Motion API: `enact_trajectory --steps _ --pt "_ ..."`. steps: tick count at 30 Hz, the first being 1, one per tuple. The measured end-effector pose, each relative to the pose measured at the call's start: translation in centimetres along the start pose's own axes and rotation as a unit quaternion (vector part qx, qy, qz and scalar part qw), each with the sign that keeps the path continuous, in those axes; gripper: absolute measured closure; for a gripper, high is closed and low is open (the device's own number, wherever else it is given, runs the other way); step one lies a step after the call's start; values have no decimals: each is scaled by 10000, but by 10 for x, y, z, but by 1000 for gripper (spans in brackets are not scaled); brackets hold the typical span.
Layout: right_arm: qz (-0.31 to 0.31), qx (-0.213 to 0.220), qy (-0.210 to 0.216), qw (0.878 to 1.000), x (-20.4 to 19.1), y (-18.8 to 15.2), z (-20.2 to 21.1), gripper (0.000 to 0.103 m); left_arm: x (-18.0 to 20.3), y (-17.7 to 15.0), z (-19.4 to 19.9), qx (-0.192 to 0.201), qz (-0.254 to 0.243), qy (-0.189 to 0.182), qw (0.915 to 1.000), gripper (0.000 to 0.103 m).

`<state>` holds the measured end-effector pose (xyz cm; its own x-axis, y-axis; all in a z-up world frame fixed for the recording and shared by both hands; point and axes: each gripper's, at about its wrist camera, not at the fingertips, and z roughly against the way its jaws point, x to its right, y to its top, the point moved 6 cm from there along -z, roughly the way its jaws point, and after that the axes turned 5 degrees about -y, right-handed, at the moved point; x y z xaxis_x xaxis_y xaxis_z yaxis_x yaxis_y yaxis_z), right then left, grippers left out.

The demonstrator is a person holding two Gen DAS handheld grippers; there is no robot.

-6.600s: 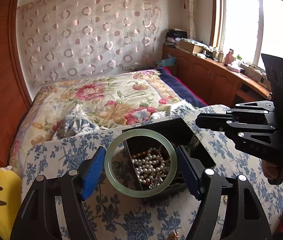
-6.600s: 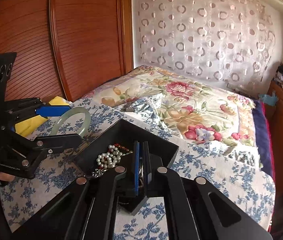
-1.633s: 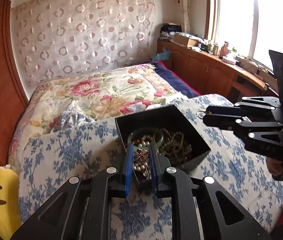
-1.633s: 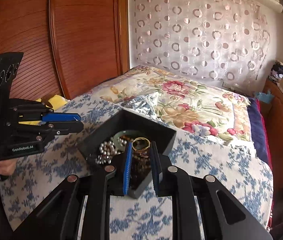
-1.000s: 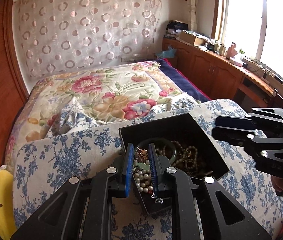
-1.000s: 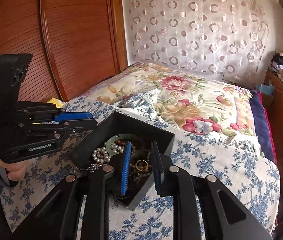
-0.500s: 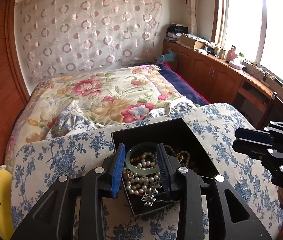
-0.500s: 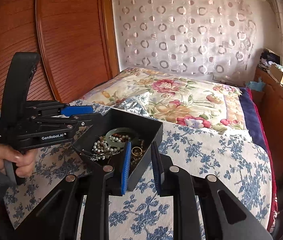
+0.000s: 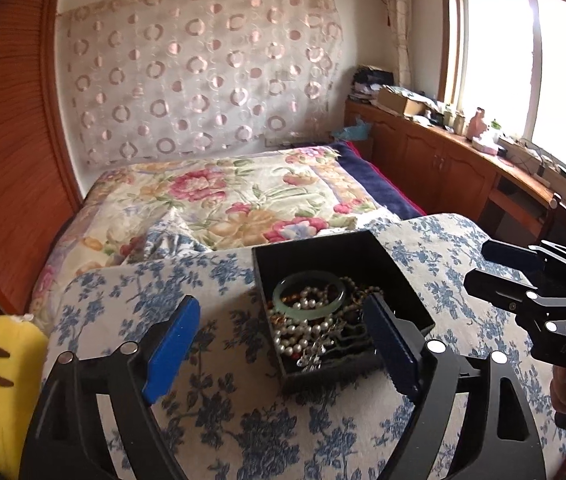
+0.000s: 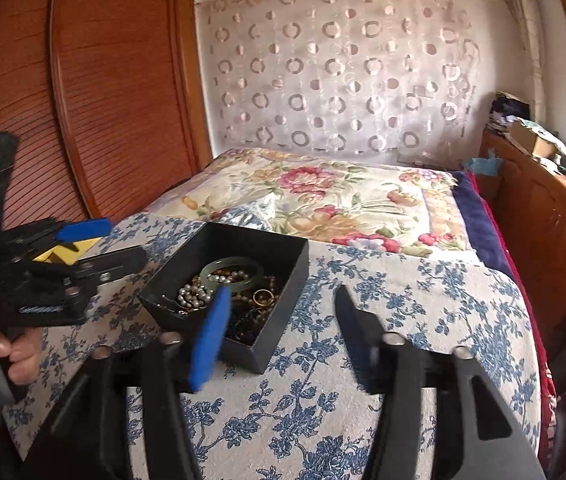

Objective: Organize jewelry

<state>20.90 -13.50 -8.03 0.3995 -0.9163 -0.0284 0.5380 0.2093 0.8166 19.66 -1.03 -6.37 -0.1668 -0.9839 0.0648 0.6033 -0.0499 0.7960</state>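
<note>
Right gripper (image 10: pixel 281 330) blurred; bracelet (image 9: pixel 310 295) half-buried

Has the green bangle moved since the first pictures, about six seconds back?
Yes. Then the left tool held it above the black box; now the bangle lies inside the box, on the pearls. The left tool has just been opening, nothing between its fingers.

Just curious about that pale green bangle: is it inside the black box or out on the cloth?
Inside. The pale green bangle lies in the open black box, on the pearl strands.

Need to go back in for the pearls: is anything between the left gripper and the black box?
Nothing visible. The left gripper, jaws just opened and empty, hangs over the near edge of the black box. The pearl strand lies uncovered, partly over the green bangle.
</note>
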Motion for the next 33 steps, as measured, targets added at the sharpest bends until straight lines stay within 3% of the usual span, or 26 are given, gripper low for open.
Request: enact_trajectory --steps 3,9,33 --pt "-23 40 -152 9999 -1 -2 2 23 -4 -5 12 106 56 97 9999 8" --pt "-133 145 -339 9992 -4 -3 9 3 -5 -14 30 217 66 195 9996 8" --pt "-411 1017 -782 9909 -12 -16 120 3 18 -38 133 631 98 447 9970 8"
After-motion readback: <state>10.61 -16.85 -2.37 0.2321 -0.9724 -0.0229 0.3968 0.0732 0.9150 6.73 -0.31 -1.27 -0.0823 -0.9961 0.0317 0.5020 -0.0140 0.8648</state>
